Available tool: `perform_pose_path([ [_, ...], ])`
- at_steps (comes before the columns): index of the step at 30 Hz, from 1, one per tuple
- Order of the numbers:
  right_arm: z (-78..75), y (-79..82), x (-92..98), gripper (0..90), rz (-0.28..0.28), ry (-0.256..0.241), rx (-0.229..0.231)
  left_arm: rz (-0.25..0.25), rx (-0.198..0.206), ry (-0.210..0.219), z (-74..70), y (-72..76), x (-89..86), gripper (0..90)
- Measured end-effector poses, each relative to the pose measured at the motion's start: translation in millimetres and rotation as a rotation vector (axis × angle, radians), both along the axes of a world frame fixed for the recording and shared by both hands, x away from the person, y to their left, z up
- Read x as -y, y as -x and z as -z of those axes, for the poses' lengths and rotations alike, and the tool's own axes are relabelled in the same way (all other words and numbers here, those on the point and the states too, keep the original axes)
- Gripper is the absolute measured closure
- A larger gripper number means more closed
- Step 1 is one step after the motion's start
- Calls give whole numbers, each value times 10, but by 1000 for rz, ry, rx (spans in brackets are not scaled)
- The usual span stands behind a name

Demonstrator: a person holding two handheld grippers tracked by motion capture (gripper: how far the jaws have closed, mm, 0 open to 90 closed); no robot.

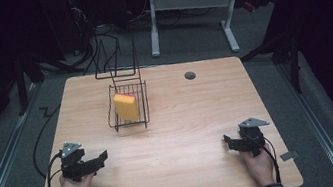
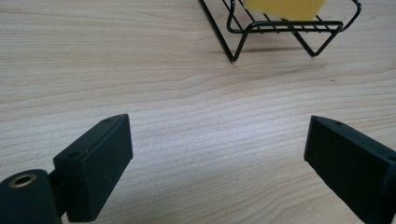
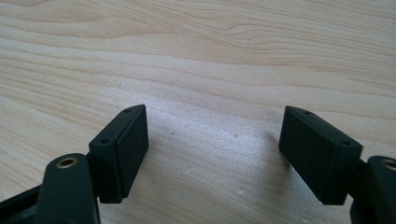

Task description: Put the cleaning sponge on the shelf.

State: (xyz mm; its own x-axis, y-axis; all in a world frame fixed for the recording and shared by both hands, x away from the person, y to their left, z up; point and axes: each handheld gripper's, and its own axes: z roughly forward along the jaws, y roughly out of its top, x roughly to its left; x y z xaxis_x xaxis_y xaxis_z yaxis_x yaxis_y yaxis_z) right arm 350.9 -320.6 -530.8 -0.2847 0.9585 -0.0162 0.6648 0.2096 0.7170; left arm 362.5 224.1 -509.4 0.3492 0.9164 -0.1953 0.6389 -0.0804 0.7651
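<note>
A yellow sponge [image 1: 126,106] with a red edge lies in a black wire basket [image 1: 113,113] on the wooden table [image 1: 183,116], left of centre toward the back. The left gripper view catches the basket [image 2: 238,39] and the sponge's lower edge [image 2: 285,8] at the top. My left gripper [image 1: 100,159] rests near the front left, held by a hand, jaws wide apart over bare wood [image 2: 218,135]. At the front right, my right gripper [image 1: 229,142] is open too, nothing between its jaws [image 3: 213,135].
A tall black wire frame [image 1: 116,58] stands at the table's back edge behind the basket. A round grey grommet [image 1: 190,75] sits at the back right. White desk legs [image 1: 230,27] and cables lie on the floor beyond.
</note>
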Motion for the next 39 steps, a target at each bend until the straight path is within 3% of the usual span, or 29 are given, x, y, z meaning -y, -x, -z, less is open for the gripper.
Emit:
perform_pose_path([
  [23,0,2,1,244,-1,1,0,-5,-30,-120,255,-82,137,88],
  [31,0,2,0,243,1,0,1,-16,-19,-208,284,-99,198,108],
  [39,1,2,0,243,0,0,1,-11,-19,-201,281,-93,195,131],
])
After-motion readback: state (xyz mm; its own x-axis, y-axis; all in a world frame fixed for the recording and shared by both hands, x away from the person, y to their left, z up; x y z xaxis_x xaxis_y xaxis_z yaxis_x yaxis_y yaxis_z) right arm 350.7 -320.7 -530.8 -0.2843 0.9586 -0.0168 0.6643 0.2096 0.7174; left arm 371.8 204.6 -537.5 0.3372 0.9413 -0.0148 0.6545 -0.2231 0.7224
